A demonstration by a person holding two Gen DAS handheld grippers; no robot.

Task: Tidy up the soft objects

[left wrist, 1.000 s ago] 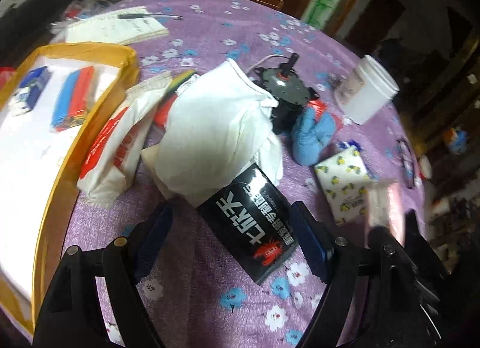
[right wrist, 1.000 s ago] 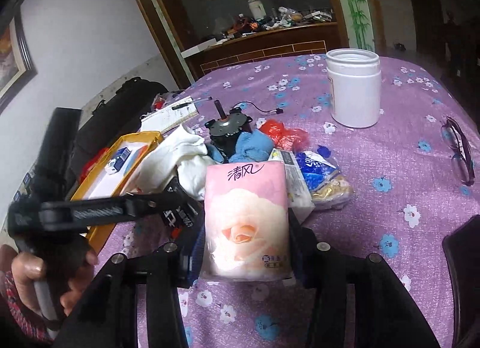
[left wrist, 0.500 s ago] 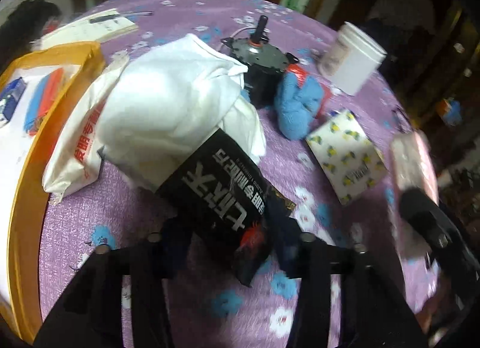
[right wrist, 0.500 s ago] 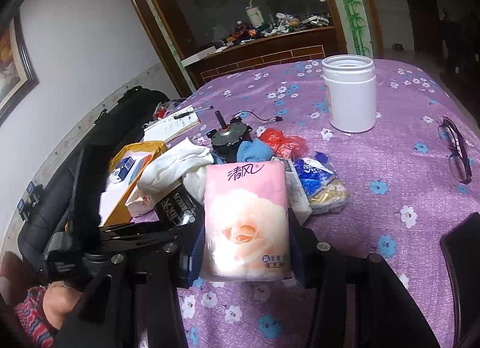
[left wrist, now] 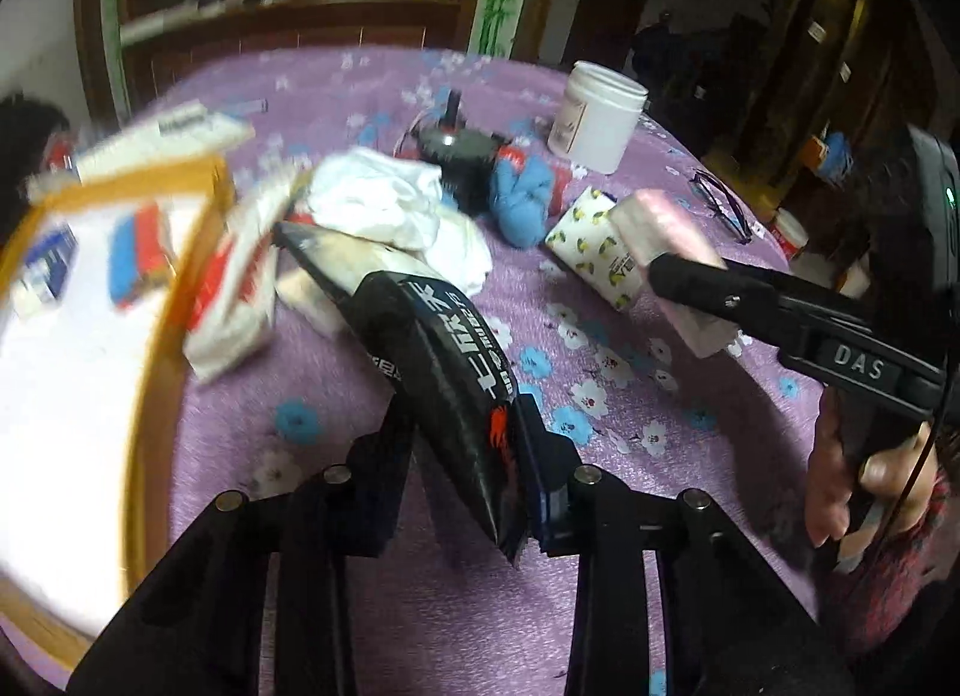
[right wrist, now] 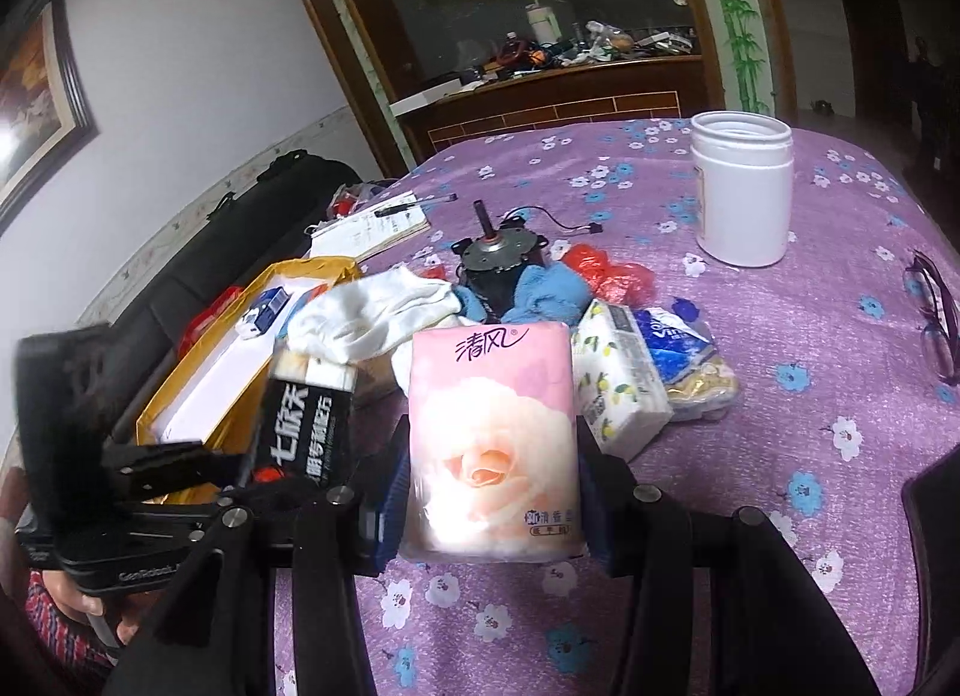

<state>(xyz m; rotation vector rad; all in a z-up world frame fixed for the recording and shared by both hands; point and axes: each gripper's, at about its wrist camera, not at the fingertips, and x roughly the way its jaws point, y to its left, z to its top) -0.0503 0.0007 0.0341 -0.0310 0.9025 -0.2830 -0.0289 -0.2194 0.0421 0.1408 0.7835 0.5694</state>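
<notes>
1. The left tool [left wrist: 468, 456] is closing its jaws on the black packet [left wrist: 432, 348], which is pinched between the pads and lifted clear of the tabletop [left wrist: 600, 606].
2. The right tool [right wrist: 489, 492] is clenched on the pink tissue pack [right wrist: 492, 438], held above the purple cloth.
3. The step in hand is judged a carry: both packs are up (neither is stowed yet).
4. Next, a swing toward the yellow tray [left wrist: 150, 396] is probably called for, past the white cloth [left wrist: 384, 204].
</notes>
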